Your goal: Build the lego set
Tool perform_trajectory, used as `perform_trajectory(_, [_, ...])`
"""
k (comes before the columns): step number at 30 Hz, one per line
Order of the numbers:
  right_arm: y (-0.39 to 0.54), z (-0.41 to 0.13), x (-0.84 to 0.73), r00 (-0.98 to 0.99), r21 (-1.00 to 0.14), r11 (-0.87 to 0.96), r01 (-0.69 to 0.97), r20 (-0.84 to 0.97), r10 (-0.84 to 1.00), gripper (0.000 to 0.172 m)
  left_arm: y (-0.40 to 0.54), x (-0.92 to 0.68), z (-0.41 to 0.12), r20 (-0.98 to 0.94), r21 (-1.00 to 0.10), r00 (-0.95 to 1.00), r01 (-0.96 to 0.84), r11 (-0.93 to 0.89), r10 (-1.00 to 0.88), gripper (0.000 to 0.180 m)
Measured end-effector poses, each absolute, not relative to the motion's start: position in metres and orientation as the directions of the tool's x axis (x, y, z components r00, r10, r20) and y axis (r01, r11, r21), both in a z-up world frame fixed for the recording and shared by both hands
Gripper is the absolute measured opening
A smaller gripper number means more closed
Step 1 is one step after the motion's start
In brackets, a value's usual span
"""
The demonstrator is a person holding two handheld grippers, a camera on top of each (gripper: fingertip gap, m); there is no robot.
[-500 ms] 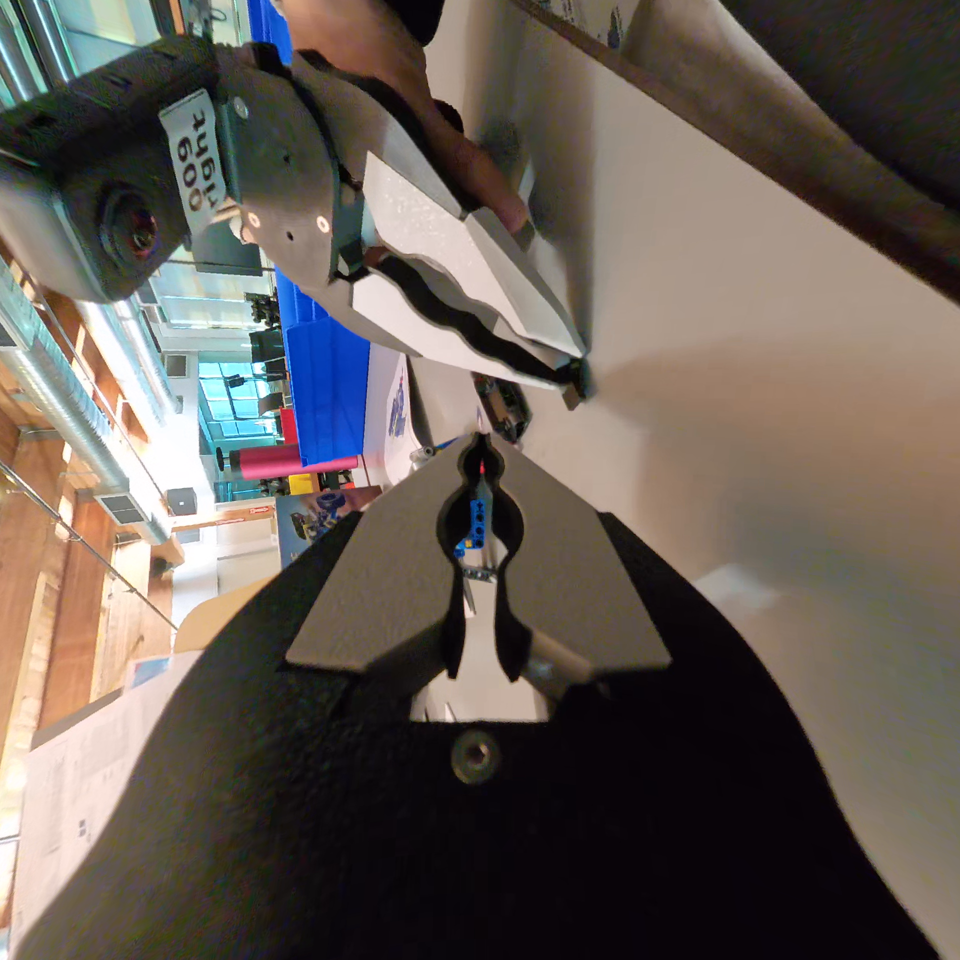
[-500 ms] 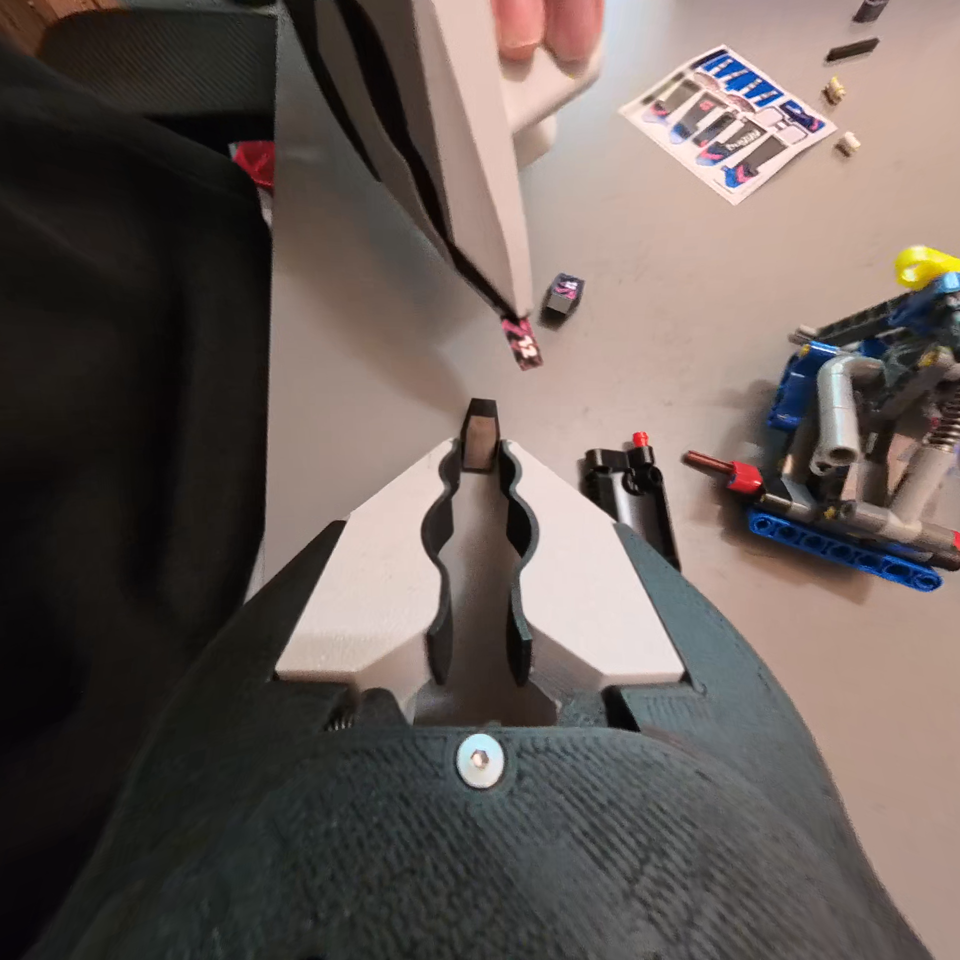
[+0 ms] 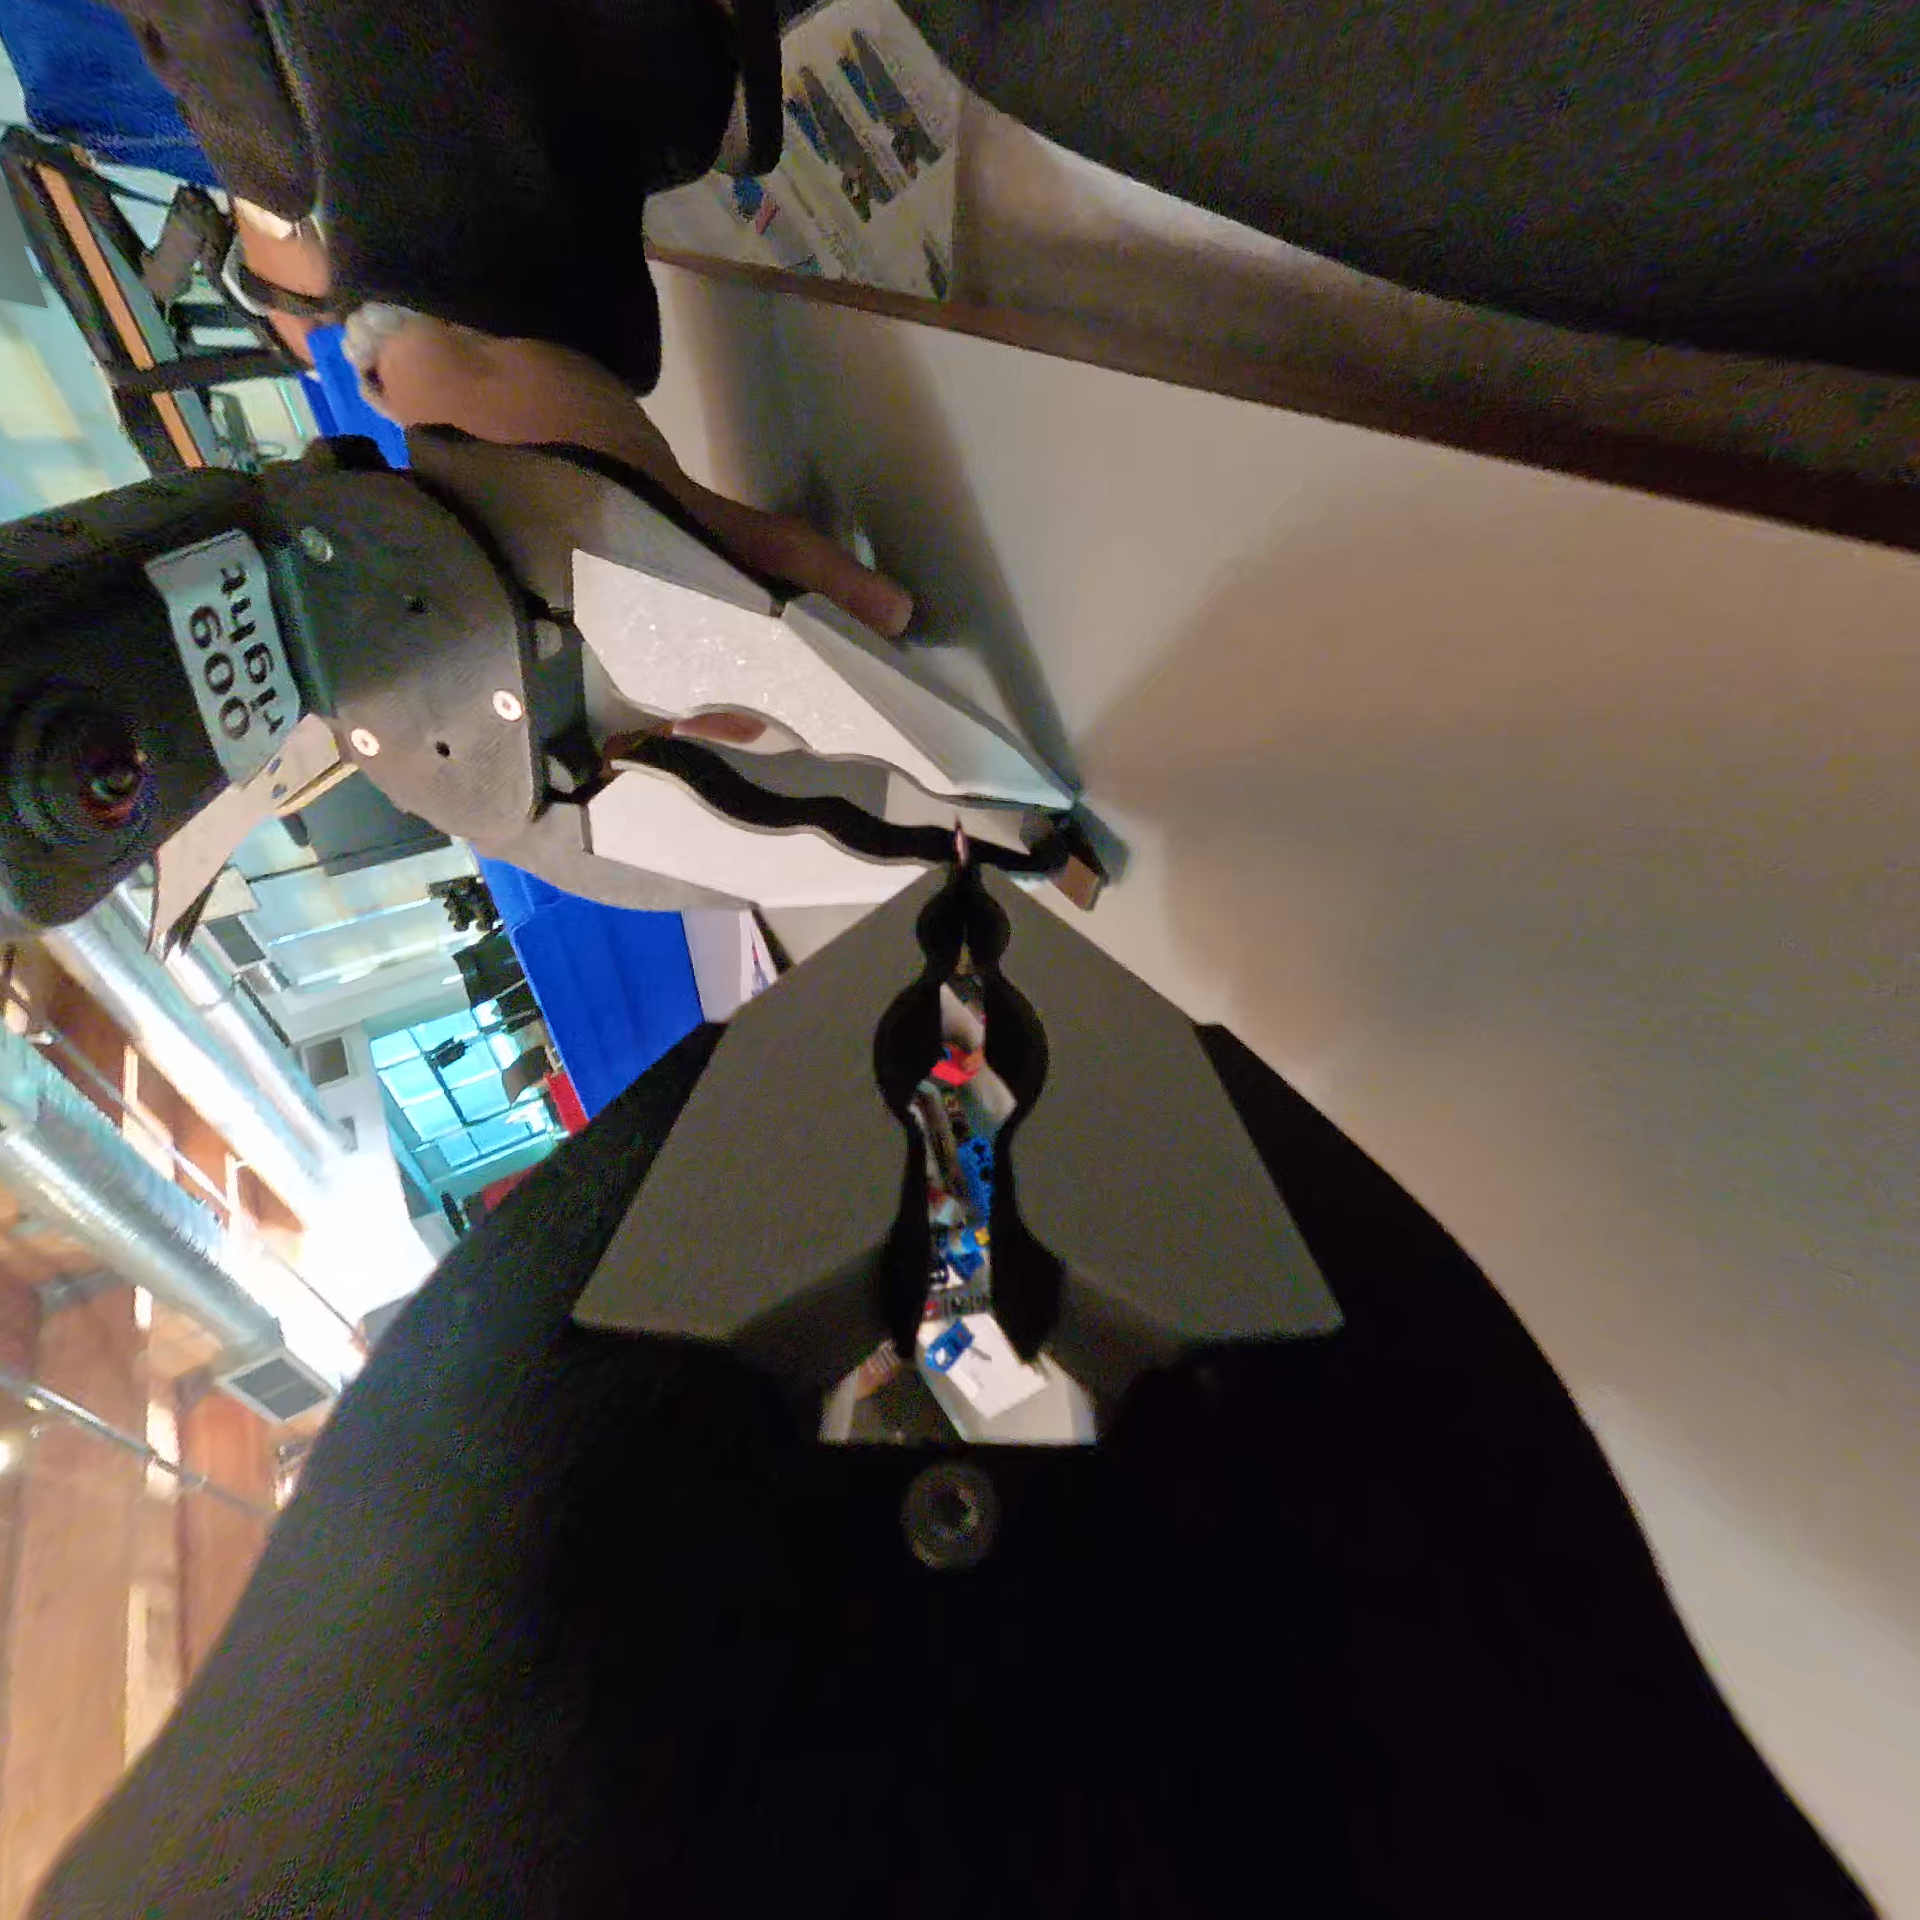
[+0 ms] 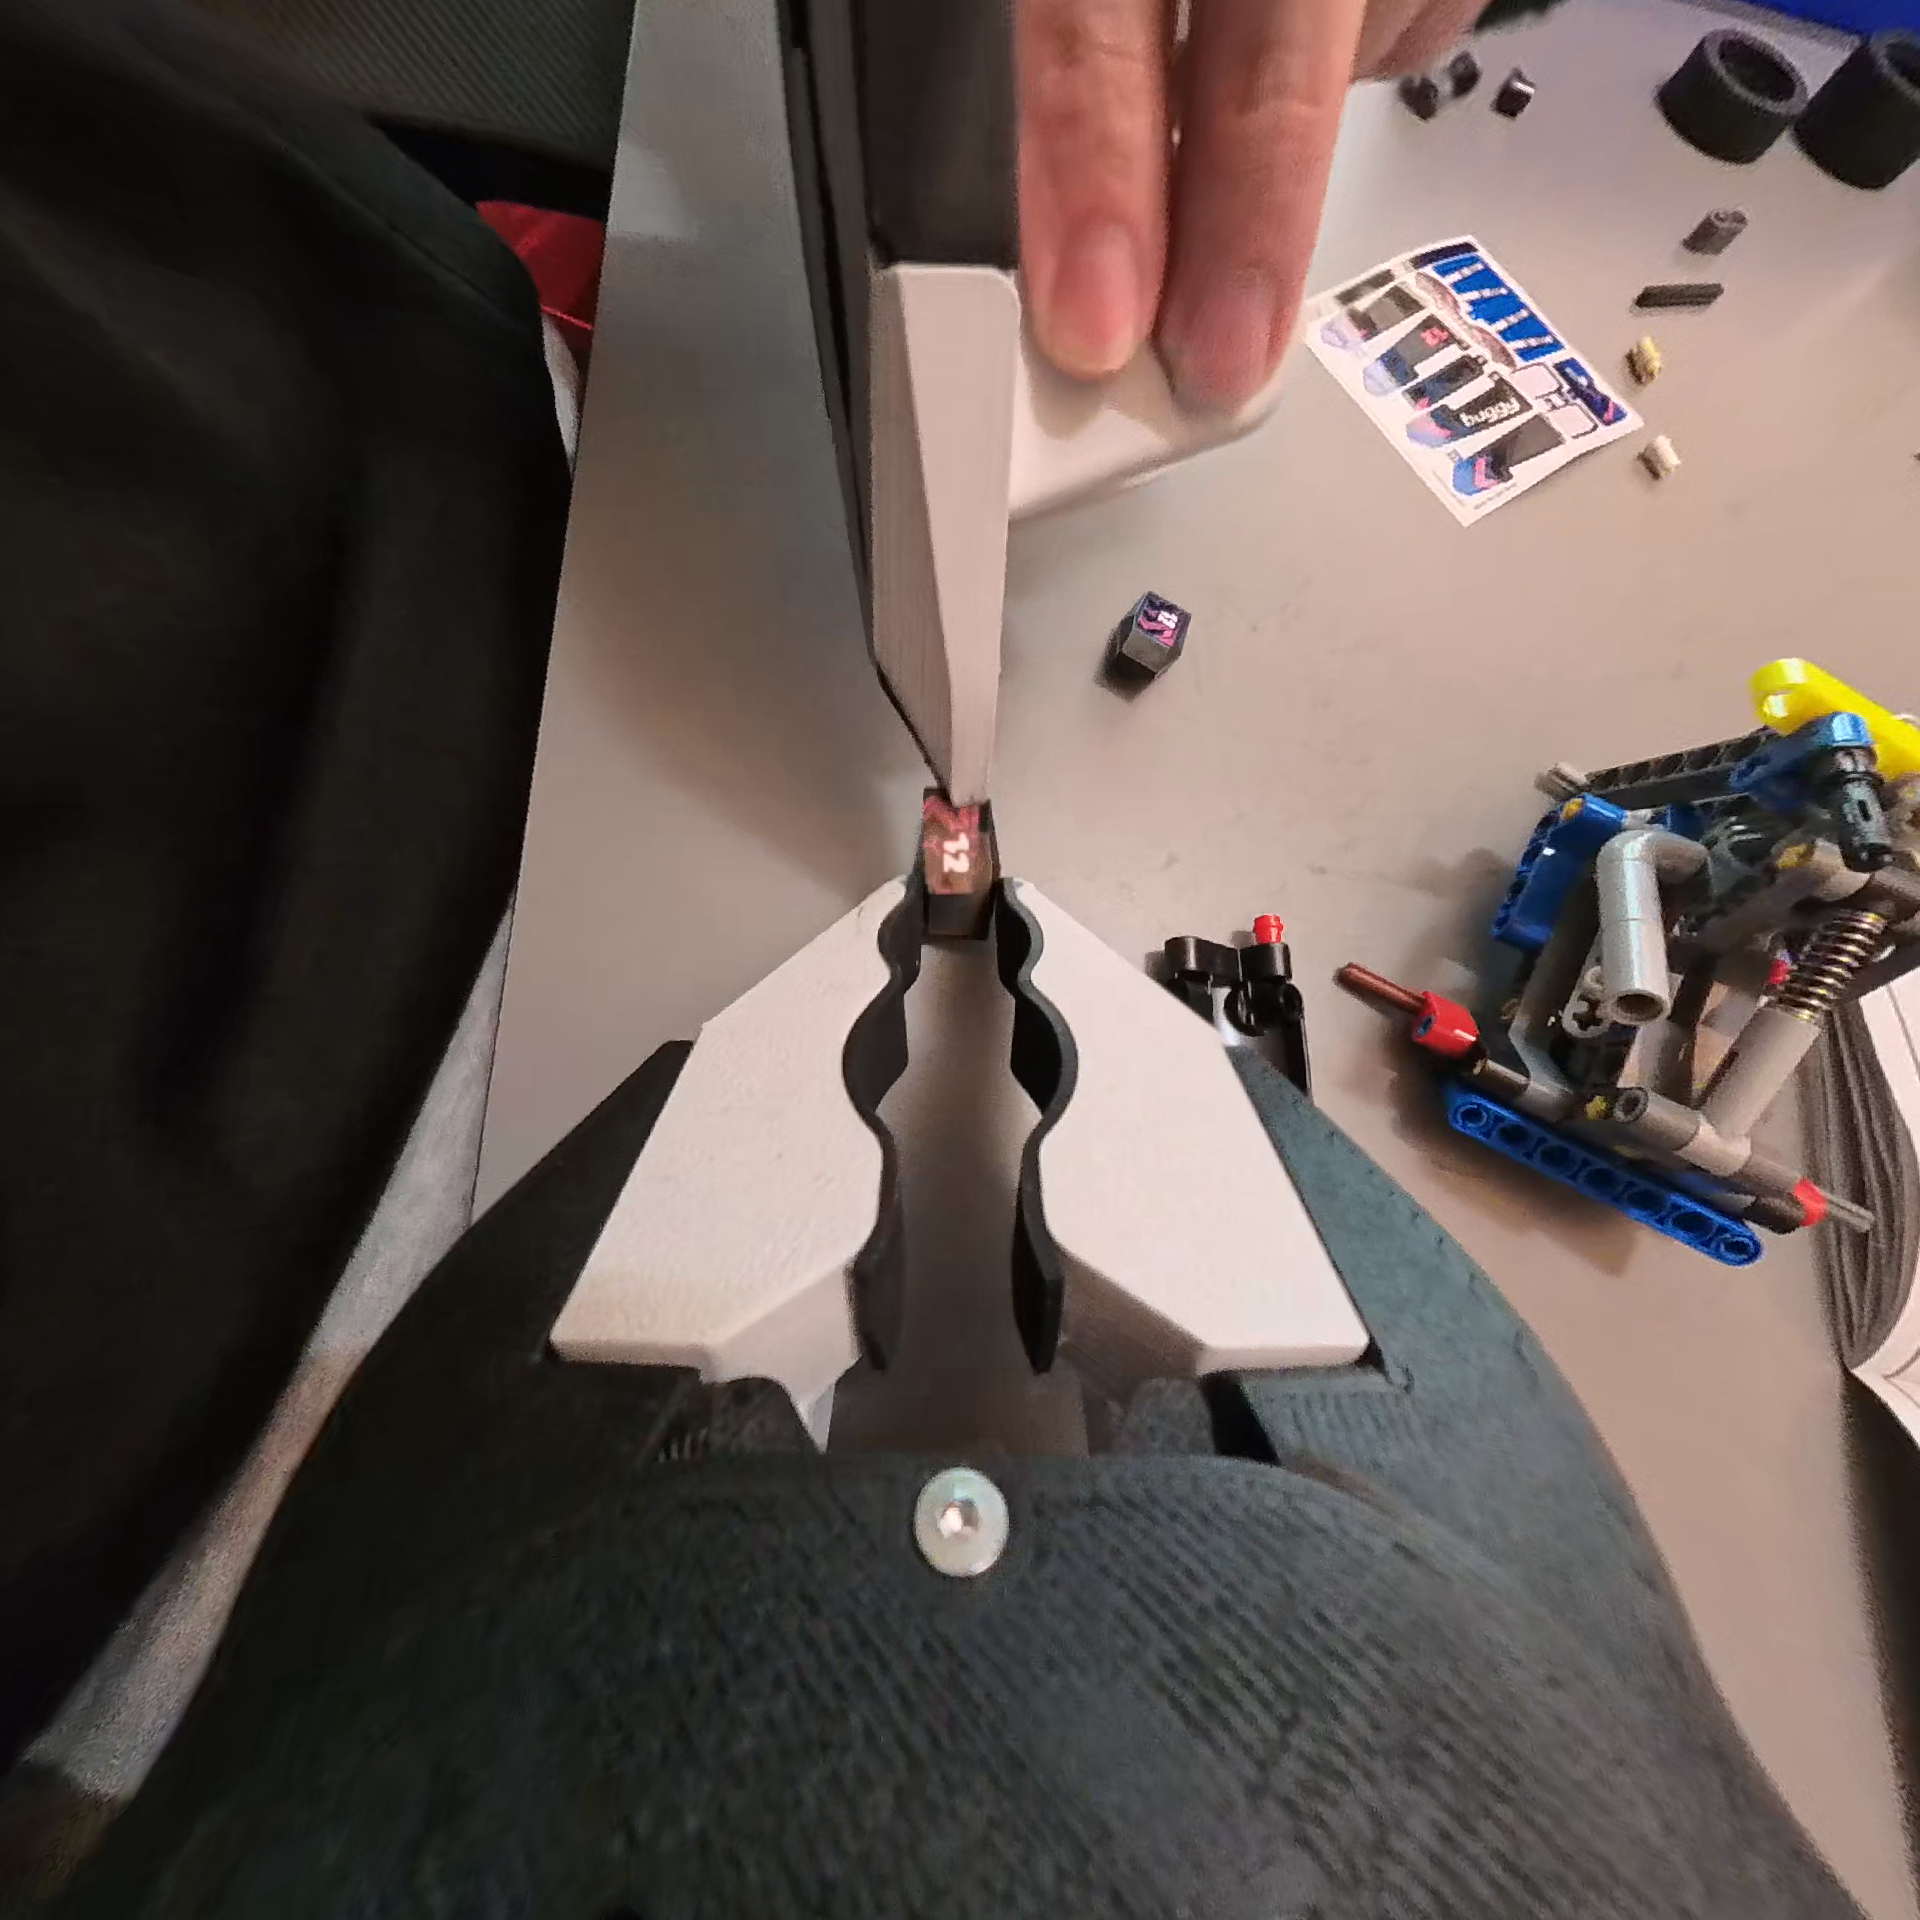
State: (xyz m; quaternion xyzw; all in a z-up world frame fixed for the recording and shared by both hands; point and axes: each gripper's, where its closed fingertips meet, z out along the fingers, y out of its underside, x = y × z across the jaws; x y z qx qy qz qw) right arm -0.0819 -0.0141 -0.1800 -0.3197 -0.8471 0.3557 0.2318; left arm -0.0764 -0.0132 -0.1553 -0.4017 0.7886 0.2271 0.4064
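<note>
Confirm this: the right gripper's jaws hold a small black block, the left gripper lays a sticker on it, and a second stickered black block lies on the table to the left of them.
Wrong side. The second block lies to the right of the right gripper, its held black block and the left gripper, on the table, as the right wrist view shows. The rest stands.

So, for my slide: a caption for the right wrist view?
Right claw grips a small black block while the left claw presses a sticker onto it.

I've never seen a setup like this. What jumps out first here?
Two hand-held grippers meet tip to tip: the right one pinches a small black block, while the left one holds a pink-and-black sticker against it. Right of them stands a half-built blue-and-grey toy vehicle.
</note>
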Motion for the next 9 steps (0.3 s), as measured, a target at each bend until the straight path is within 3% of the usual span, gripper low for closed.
perform_trajectory(9, [-0.014, -0.180, -0.082, -0.702, -0.754, 0.529, 0.391, 0.128, 0.701, 0.011, -0.012, -0.079, -0.170, -0.769, 0.066, -0.430, -0.789, 0.611, -0.473, 0.000])
